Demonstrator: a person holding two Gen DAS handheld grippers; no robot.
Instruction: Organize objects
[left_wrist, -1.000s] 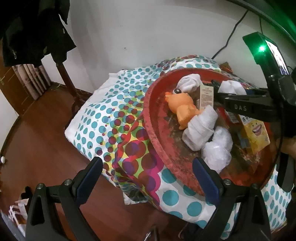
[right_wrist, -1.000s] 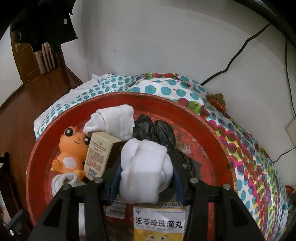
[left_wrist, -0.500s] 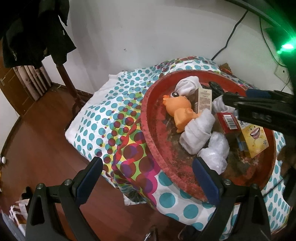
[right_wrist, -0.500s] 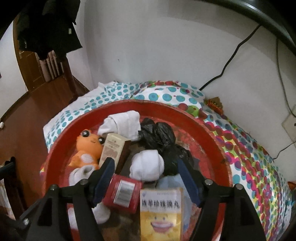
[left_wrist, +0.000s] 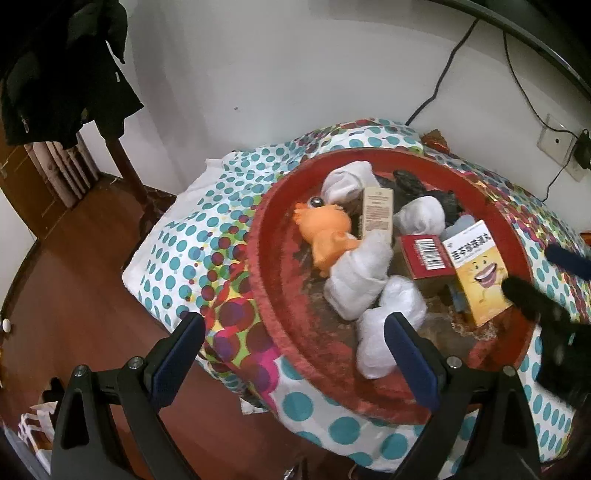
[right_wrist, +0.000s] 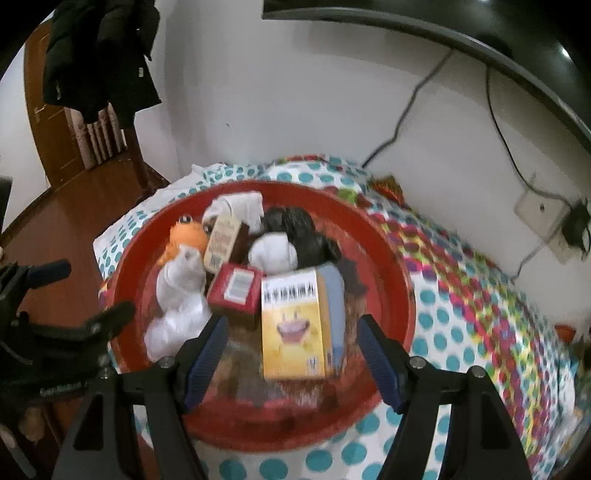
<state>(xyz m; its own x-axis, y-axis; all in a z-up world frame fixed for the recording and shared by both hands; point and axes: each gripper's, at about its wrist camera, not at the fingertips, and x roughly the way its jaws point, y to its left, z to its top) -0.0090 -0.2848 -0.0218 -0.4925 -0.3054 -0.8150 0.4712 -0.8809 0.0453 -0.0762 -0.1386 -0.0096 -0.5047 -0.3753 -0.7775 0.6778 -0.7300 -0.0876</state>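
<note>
Black coat (left_wrist: 55, 70) hangs by the wall; outlet (right_wrist: 541, 212) holds a plug.

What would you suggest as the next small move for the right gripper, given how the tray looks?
Probably ease the right gripper down onto the yellow box: it is open and empty, and that box stands right ahead between its fingers in the red tray.

Red basin (right_wrist: 391, 258) packed at left and centre, right side bare — polka-dot cloth (right_wrist: 480, 295) beyond clear.
</note>
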